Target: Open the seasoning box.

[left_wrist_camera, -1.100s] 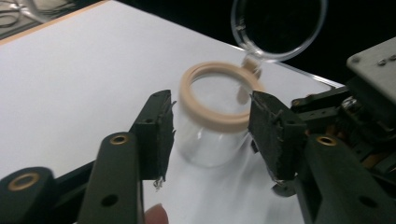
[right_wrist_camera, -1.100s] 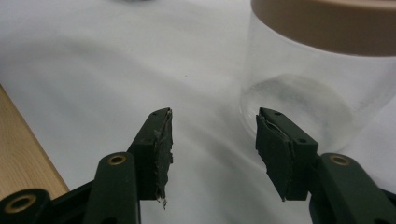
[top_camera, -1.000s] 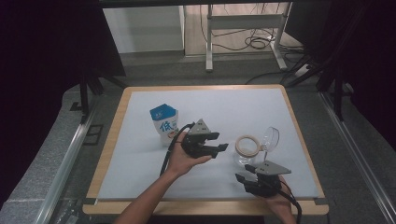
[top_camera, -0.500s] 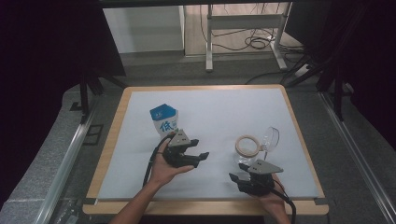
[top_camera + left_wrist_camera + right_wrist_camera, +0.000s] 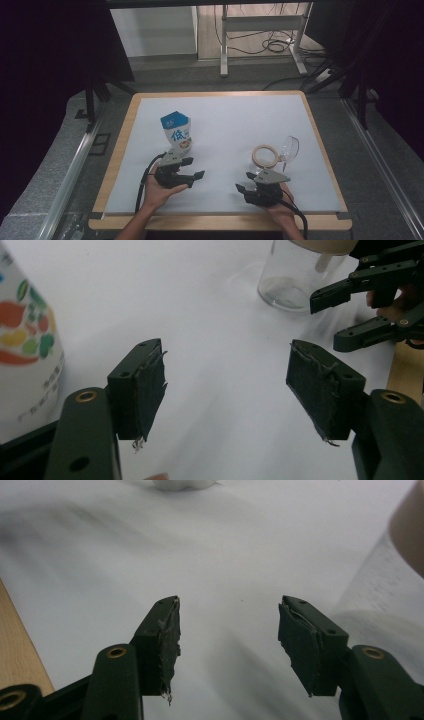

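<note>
Progress: nothing is held; judging by the layout, the handling of carton and glass is either finished or not begun.
Left gripper [image 5: 192, 176]: jaws have just been opening, nothing between them, near the desk's [image 5: 220, 120] front edge.
Right gripper [image 5: 244, 184]: jaws apart, empty.
Carton [image 5: 176, 131]: printed paper, gabled, upright, left of centre.
Glass [image 5: 289, 148]: clear, tipped, toward the right edge.
Ring [image 5: 265, 155]: pale, round, beside the glass.

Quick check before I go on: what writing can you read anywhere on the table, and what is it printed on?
"低" in large blue print, on the front of the white and blue carton, seen in the high view.
Small white print on the carton's blue top: too small to read.
Small grey characters down the carton's side in the left gripper view, under the coloured fruit pictures: blurred, not readable.
Glass jar and its lid ring: no writing visible.
</note>
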Motion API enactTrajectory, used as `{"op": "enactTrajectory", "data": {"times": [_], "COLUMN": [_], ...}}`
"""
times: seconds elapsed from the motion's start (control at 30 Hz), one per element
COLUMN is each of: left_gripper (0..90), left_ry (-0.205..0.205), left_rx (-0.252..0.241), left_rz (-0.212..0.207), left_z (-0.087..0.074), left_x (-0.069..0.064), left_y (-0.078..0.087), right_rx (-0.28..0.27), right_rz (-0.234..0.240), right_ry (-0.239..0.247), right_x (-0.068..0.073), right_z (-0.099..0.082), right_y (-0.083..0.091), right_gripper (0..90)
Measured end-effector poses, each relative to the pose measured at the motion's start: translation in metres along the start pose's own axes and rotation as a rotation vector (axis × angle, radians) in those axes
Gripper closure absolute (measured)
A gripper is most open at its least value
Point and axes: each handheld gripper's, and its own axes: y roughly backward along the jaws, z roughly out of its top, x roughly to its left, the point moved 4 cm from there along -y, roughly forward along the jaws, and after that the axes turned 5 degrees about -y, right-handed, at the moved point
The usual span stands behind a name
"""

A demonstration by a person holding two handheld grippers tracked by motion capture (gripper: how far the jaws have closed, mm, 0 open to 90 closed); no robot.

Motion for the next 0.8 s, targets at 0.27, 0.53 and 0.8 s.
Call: {"op": "enactTrajectory", "data": {"times": [0.27, 0.53, 0.8], "left_gripper": [31.7, 34.8, 35.8], "left_ry": [0.014, 0.017, 0.047], "left_rx": [0.012, 0.021, 0.001], "left_rz": [0.06, 0.089, 0.124], "left_z": [-0.016, -0.022, -0.026], "left_x": [0.016, 0.02, 0.029], "left_y": [0.014, 0.021, 0.032], "right_rx": [0.001, 0.001, -0.003], "right_rz": [0.013, 0.022, 0.022], "right_ry": [0.004, 0.015, 0.013], "right_x": [0.005, 0.01, 0.009], "right_z": [0.011, 0.016, 0.015], "right_y": [-0.013, -0.022, -0.02], "right_gripper": [42.5, 42.5, 42.5]}}
